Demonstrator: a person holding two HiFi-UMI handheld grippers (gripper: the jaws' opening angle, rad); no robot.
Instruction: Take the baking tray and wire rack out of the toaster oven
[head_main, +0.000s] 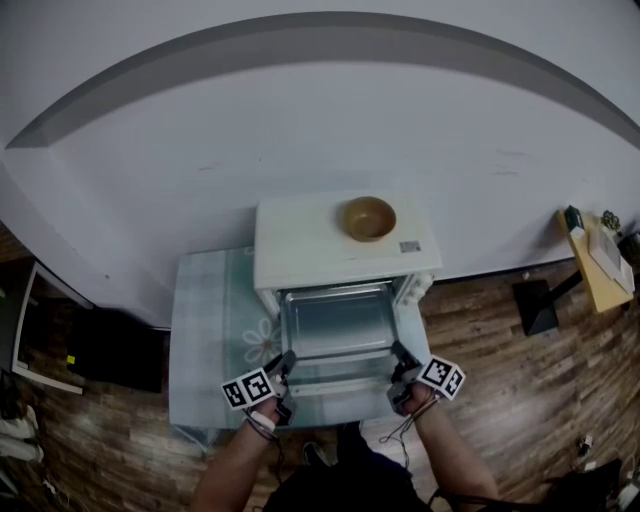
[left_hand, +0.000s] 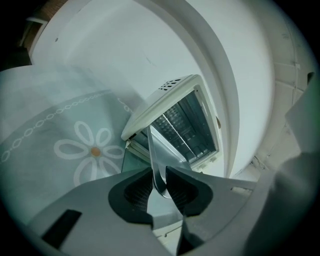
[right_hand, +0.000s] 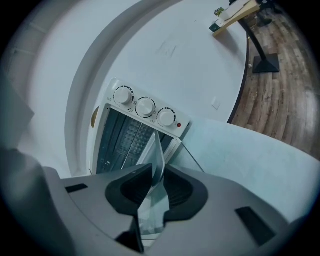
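Left gripper (head_main: 286, 361), right gripper (head_main: 399, 355) tilted down, clamping tray (head_main: 335, 322).

Left of the toaster oven (head_main: 300, 245) the tabletop (head_main: 205, 330) lies open to me; the baking tray (head_main: 335, 322) fills the oven's mouth, a bowl (head_main: 369, 218) occupies its roof.

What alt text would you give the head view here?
Seen from above, a person's left tool and right tool each grip one side of the baking tray, drawn partly out of an open white toaster oven. A wooden bowl sits on the oven's top.
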